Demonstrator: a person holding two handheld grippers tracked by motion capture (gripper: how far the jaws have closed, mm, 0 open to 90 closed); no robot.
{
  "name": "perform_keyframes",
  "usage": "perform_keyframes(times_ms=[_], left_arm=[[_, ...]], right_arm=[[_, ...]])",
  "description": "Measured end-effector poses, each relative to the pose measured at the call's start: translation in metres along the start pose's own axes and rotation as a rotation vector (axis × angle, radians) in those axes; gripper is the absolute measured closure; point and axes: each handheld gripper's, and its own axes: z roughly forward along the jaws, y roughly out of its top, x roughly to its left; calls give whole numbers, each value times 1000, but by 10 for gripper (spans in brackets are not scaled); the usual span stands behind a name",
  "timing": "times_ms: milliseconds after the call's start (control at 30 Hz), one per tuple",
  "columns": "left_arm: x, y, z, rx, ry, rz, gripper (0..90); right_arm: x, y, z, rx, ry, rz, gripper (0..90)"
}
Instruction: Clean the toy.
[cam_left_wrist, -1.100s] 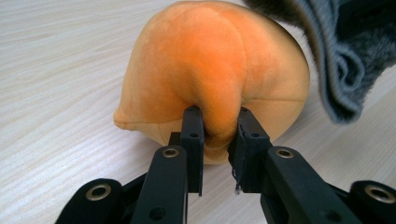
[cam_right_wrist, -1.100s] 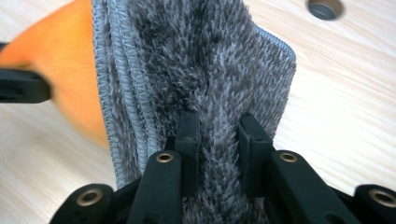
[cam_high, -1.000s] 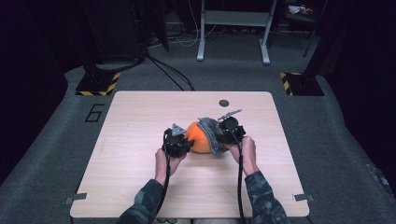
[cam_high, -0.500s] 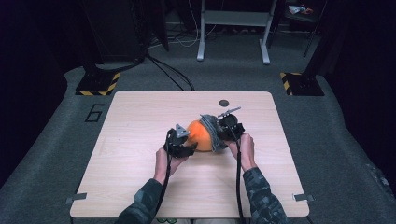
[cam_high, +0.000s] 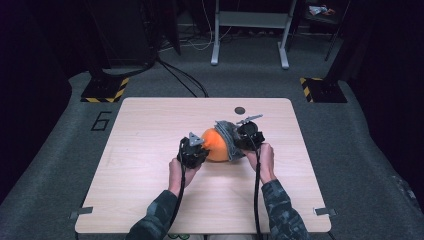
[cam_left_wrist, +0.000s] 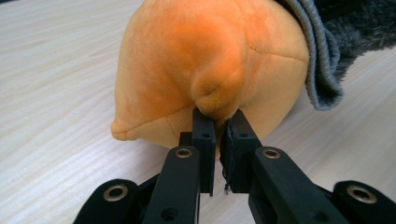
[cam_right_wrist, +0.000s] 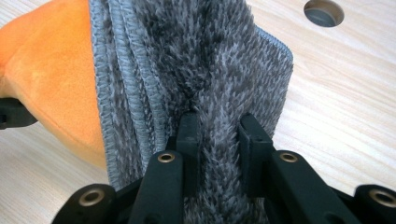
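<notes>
An orange plush toy (cam_high: 215, 145) lies at the middle of the wooden table (cam_high: 150, 125), with a grey fuzzy cloth (cam_high: 228, 135) wrapped over its right side. My left gripper (cam_high: 201, 148) is at the toy's left. In the left gripper view its jaws have just been closing and are now shut (cam_left_wrist: 218, 119) on a small bulge of the orange plush (cam_left_wrist: 187, 60). My right gripper (cam_high: 240, 142) is at the toy's right. It is shut (cam_right_wrist: 219, 123) on a fold of the grey cloth (cam_right_wrist: 210, 56), with the orange plush (cam_right_wrist: 51, 70) beside it.
A round dark hole (cam_high: 239, 110) sits in the tabletop just behind the toy, also visible as the hole (cam_right_wrist: 323, 11) past the cloth. Grey carpet surrounds the table. Metal stand legs (cam_high: 250, 30) and yellow-black striped bases (cam_high: 105, 91) stand on the floor beyond.
Both hands and the toy stay in nearly the same place. The right gripper has shifted very slightly by the cloth.
</notes>
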Motion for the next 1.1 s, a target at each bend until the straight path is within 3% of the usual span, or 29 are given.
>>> perform_keyframes(times_ms=[167, 300, 433, 633, 700, 767, 833, 867, 933, 1000, 1100], left_arm=[[-2, 3, -11, -19, -41, -65, 856], [0, 1, -13, -26, -40, -97, 856], [2, 1, -12, -32, -32, -103, 854], [-1, 2, -10, -29, -26, -85, 851], [-3, 2, -10, -28, -23, -83, 851], [-3, 2, -10, -24, -20, -78, 851], [-2, 2, -9, -22, -17, -83, 851], [-1, 1, -9, -16, -17, -84, 851], [0, 1, -7, -24, -20, -93, 851], [-1, 1, -7, -20, -21, -90, 851], [-1, 1, -6, -23, -24, -94, 851]], right_arm=[[2, 5, -7, -11, 0, -3, 736], [3, 10, -10, -18, 1, -13, 735], [8, 13, -18, -41, 1, -21, 735], [40, 26, -36, -74, 33, -108, 734], [52, 31, -34, -66, 33, -159, 734], [58, 33, -27, -56, 27, -177, 733], [61, 34, -23, -34, 17, -188, 734], [62, 33, -21, -25, 16, -166, 735], [59, 32, -19, -45, 15, -182, 734], [57, 30, -20, -9, 9, -148, 734], [47, 24, -18, -13, 1, -149, 734]])
